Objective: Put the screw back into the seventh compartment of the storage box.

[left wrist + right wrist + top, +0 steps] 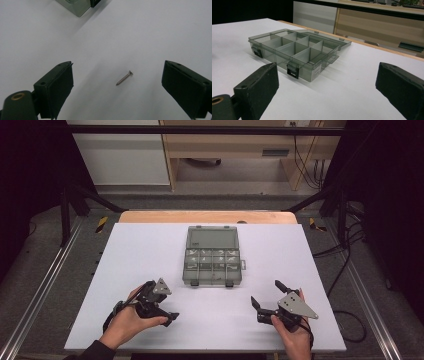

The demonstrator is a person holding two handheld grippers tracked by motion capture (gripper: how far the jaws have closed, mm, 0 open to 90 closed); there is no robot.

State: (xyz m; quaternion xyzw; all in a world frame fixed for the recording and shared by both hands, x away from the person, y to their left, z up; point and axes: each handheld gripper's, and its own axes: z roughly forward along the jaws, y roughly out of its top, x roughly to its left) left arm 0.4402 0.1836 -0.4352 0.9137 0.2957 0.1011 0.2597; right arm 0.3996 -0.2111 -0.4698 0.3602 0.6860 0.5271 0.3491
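At the left of the white table (150, 250), the left gripper (162, 307) is held low in a hand (127, 322), its jaws set wide apart with nothing clamped. In the left gripper view a small flat-head screw (124, 78) is seen lying on the bare surface between the two jaws, touched by neither. At the centre, a smoke-grey compartment box (212, 256) is laid open, its lid folded flat behind. At the right, the right gripper (266, 301) is held with jaws likewise spread and empty, pointed towards the box (297, 53)
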